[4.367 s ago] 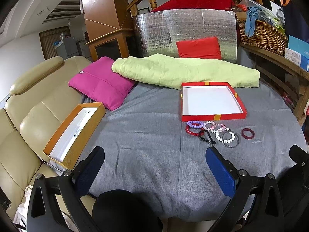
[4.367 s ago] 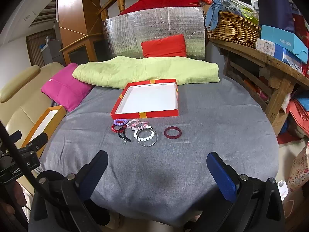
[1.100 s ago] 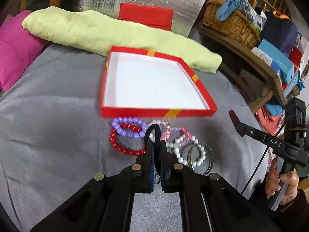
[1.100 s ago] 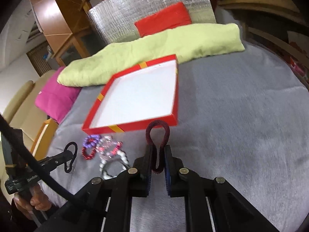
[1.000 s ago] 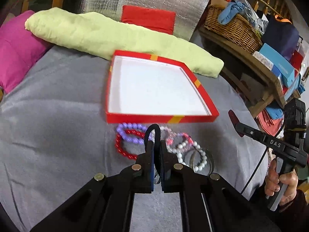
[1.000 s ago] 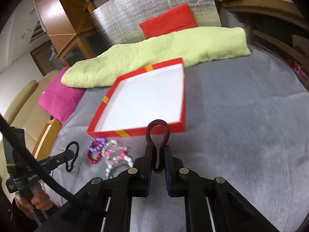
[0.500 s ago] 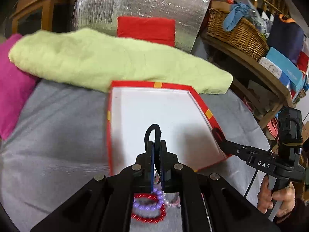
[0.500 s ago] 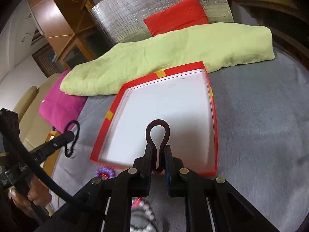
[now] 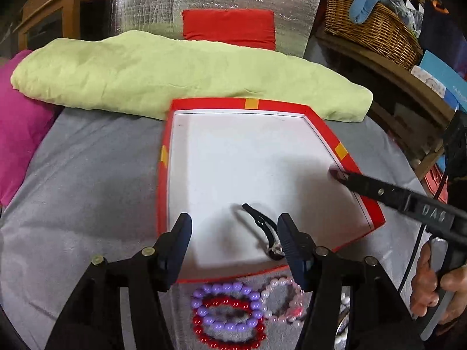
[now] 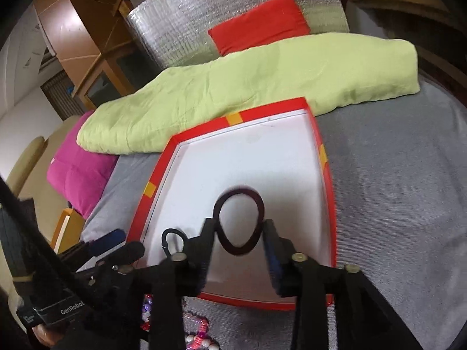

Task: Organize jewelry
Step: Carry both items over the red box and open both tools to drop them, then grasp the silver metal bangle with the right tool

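A red box [image 9: 163, 157] with a white floor lies on the grey cloth; it also shows in the right wrist view [image 10: 329, 192]. My left gripper [image 9: 235, 230] is open over its near edge, and a black clip bracelet [image 9: 262, 227] lies loose on the box floor between the fingers; it shows in the right wrist view too [image 10: 172, 240]. My right gripper [image 10: 240, 237] is partly open over the box, with a dark red ring [image 10: 239, 221] between its fingers, blurred. Purple [image 9: 224, 306], red [image 9: 227, 338] and pink [image 9: 283, 300] bead bracelets lie in front of the box.
A green folded blanket [image 9: 175, 70] lies behind the box, with a red cushion [image 9: 229, 27] and silver foil panel behind it. A pink cushion [image 10: 76, 169] is at the left. A wicker basket [image 9: 370, 20] stands on a wooden shelf at the right.
Both grippers moved forward over the box. The left gripper opened and let the black clip bracelet drop into the box. The right gripper's fingers have spread and the dark red ring has rounded out.
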The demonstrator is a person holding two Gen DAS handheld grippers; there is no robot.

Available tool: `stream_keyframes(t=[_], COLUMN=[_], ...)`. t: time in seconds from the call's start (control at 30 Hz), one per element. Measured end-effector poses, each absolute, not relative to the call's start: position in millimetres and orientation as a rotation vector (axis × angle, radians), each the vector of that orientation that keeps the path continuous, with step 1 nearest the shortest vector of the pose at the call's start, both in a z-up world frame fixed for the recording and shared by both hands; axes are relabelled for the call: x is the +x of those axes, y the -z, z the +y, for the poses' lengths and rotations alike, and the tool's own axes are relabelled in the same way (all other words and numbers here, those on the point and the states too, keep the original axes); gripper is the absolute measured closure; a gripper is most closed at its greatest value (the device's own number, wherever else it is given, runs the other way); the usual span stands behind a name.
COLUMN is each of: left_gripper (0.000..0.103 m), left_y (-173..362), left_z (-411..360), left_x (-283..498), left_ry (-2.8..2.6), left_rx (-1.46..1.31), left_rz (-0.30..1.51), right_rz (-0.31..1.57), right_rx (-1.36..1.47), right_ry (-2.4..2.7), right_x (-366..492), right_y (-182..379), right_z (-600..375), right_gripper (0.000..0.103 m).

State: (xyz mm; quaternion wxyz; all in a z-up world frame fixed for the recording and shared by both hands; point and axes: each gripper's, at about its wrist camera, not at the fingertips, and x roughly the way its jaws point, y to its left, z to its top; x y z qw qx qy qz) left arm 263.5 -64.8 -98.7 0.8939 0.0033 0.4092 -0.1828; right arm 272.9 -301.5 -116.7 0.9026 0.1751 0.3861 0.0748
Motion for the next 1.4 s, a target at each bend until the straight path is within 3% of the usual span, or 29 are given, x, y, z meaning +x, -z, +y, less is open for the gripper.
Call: stream_keyframes(t=[0.1, 0.4, 0.63, 0.97, 1.03, 1.13, 1.33, 1.4], left_gripper=[0.040, 0.040, 0.040, 0.038, 0.037, 0.037, 0.037, 0.037], left_y=[97.9, 84.6, 96.4, 112.1, 115.1, 119.1, 124.3, 125.6], left_z=[-58.1, -23.3, -4.9, 2.6, 0.2, -5.3, -11.1, -11.1], left_x=[255.5, 226.2, 202.7, 188.8, 189.1, 190.6, 196.6, 197.9], left_ry=[0.343, 0.293, 0.274, 0.218, 0.222, 0.224, 0.232, 0.226], left_rx=[0.004, -0.099, -0.171, -0.071, -0.055, -0.021, 0.000, 0.002], left_rz=[0.843, 0.779, 0.862, 0.935, 0.942, 0.951, 0.969, 0.977], right_rz=[0.773, 0.752, 0.802, 0.936, 0.969, 0.991, 1.018, 1.014], right_rx=[0.383, 0.424, 0.409, 0.278, 0.274, 0.266, 0.151, 0.119], right_ry=[-0.146, -0.153, -0.213, -0.294, -0.305, -0.332, -0.426, -0.440], right_x=[265.5, 243.0, 223.5, 182.6, 173.4, 161.3, 147.0, 145.6], right_y=[111.1, 97.6, 96.8, 123.4, 132.3, 141.1, 152.4, 154.4], right_z=[-306.8, -321.0, -322.7, -314.3, -311.5, -303.6, -273.7, -265.1], right_gripper=[0.054, 0.054, 0.054, 0.054, 0.052, 0.039, 0.038, 0.029])
